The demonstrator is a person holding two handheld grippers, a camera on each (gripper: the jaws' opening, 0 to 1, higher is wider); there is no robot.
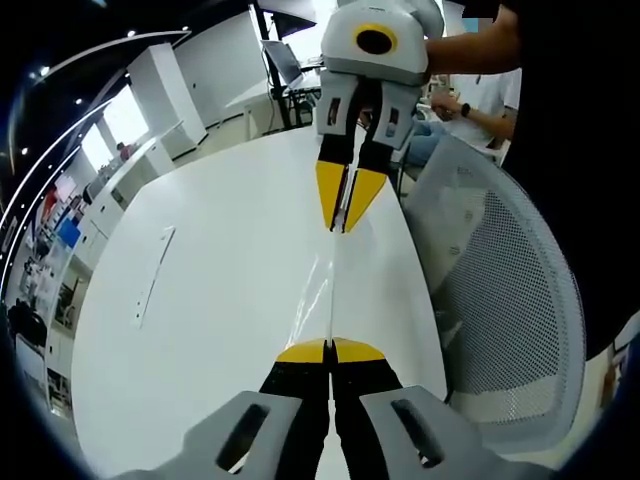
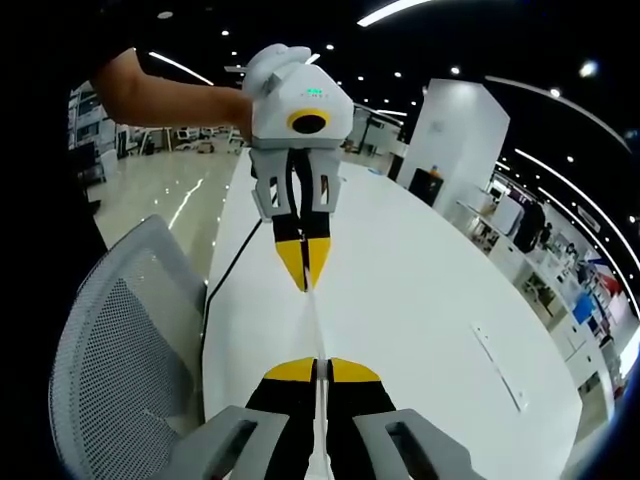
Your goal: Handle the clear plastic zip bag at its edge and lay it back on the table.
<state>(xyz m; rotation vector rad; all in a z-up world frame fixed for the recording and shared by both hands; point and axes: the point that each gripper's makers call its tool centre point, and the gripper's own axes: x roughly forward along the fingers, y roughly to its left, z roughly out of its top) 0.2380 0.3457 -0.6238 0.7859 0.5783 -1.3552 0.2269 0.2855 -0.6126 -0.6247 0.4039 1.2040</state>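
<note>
The clear plastic zip bag (image 1: pixel 322 288) is stretched edge-on between the two grippers above the white table (image 1: pixel 220 300); it shows as a thin glossy strip. In the left gripper view, my left gripper (image 1: pixel 330 346) is shut on the bag's near edge. The right gripper (image 1: pixel 343 226) faces it from the top, its yellow tips shut on the far edge. In the right gripper view, my right gripper (image 2: pixel 320 364) is shut on the bag (image 2: pixel 315 322), and the left gripper (image 2: pixel 305 286) pinches the opposite edge, held by a person's arm.
A grey mesh chair (image 1: pixel 510 290) (image 2: pixel 110 350) stands against the table's edge. A thin white strip (image 1: pixel 152 275) (image 2: pixel 497 366) lies on the tabletop. A black cable (image 2: pixel 225 282) runs along the table edge. A seated person (image 1: pixel 470 100) is beyond the table.
</note>
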